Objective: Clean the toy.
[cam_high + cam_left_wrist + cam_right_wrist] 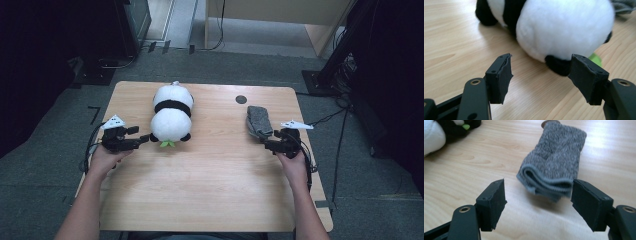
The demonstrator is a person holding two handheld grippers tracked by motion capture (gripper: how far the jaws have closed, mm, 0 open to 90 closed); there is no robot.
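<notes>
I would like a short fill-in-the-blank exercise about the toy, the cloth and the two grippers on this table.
1. The plush toy is a ____.
2. The folded grey sock lies in front of the ____ gripper.
3. The fingers of the left gripper are ____, gripping nothing.
4. The table is made of ____.

Missing words: panda; right; open; wood

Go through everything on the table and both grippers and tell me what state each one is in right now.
Panda plush toy: lying flat on the table, not held.
Grey sock: folded, lying on the table, not held.
Left gripper: jaws open, nothing between them, just short of the panda.
Right gripper: jaws open, nothing gripped, the sock's folded end just ahead.
Table: bare wood around the toy and sock.
</notes>
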